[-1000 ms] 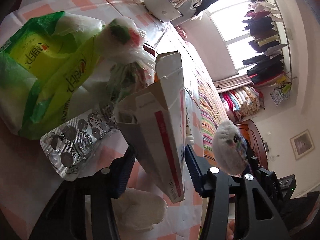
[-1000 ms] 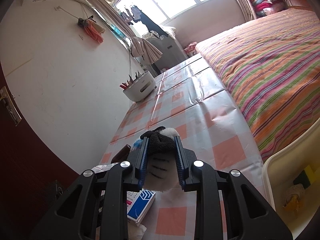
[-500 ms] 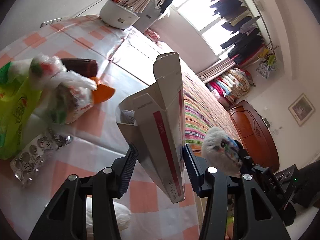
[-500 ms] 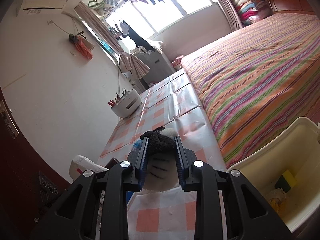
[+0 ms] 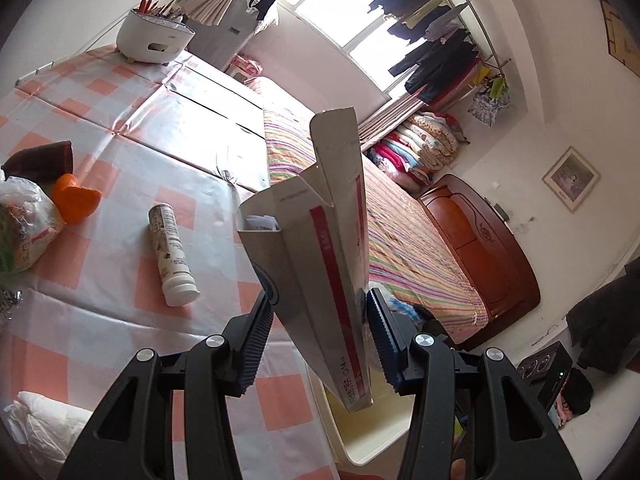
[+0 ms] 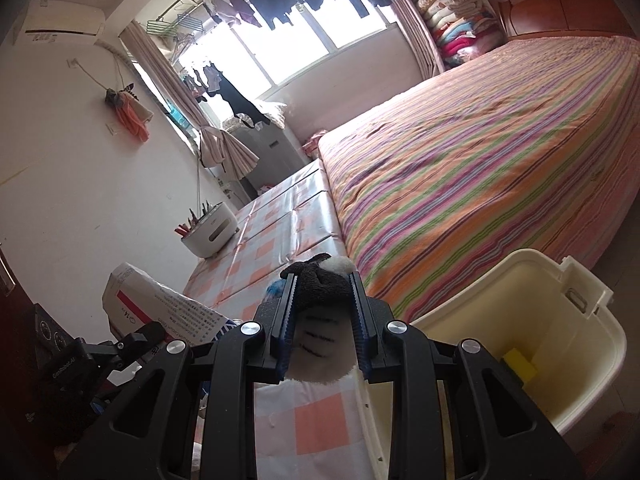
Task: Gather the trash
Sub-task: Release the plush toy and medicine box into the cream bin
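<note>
My left gripper (image 5: 318, 328) is shut on an open white carton with a red stripe (image 5: 316, 256), held above the table edge and the cream bin (image 5: 360, 440) below. The carton also shows in the right wrist view (image 6: 160, 304). My right gripper (image 6: 322, 312) is shut on a fuzzy black-and-white soft item (image 6: 320, 320), held over the table edge beside the cream bin (image 6: 560, 360), which holds a yellow piece (image 6: 518, 364). More trash lies on the checked table (image 5: 120, 120): a white tube (image 5: 170, 254), an orange peel (image 5: 76, 198), a plastic bag (image 5: 24, 224).
A white utensil holder (image 5: 154, 38) stands at the table's far end. A striped bed (image 6: 480, 168) runs along the table's right side. A dark brown item (image 5: 40, 158) lies near the peel and crumpled tissue (image 5: 44, 424) at the near left.
Both grippers have swung right, away from the green bag and blister pack, toward the table edge. The bin has come fully into the right wrist view. Both grips are unchanged.
</note>
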Demonstrator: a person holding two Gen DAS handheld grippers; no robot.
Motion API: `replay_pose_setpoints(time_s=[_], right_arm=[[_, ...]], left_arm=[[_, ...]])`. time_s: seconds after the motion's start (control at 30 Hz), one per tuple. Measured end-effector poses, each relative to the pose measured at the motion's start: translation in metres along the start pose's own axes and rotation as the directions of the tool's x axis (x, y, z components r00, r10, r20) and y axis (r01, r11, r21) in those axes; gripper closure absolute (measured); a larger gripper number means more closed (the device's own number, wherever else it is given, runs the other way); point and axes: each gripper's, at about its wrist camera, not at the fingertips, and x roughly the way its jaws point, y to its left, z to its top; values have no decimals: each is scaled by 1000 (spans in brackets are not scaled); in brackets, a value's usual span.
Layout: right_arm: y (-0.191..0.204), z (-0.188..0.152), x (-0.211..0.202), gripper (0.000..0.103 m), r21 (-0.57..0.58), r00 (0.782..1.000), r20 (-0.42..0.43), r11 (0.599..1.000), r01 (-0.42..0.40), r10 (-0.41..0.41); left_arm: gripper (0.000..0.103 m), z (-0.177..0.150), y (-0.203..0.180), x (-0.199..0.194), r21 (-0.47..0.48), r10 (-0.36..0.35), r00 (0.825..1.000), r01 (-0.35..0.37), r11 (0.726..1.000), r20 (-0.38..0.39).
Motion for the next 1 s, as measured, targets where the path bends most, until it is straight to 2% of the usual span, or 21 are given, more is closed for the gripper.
replay_pose_setpoints(time_s=[0.3,0.53,0.63,0.73,0.8,0.87,1.0], right_arm=[[-31,4,-31,79,-30,987,66,988,149,-146],[-48,8,-51,75,-16,968,108,973,228,-225],[-53,9,-54,65,3,965,118,972,234,-233],[-52,11,-59,49,25,962,142,972,232,-233],[-54,14,-65,48,44,961,158,974,220,-225],[-56,15,-70,42,60,958,175,974,219,-226],[-59,17,-75,42,82,957,191,975,208,-220]], left_arm=[[56,-14,-28,7,71,-18,1000,18,997,-7],[56,-29,-43,22,110,-29,998,36,993,-61],[56,-35,-49,29,129,-28,997,38,991,-78],[56,-39,-55,35,141,-30,995,43,989,-91],[56,-42,-60,40,154,-30,994,46,987,-104],[56,-45,-65,46,167,-27,993,47,985,-116],[55,-53,-76,59,209,-14,988,46,977,-153]])
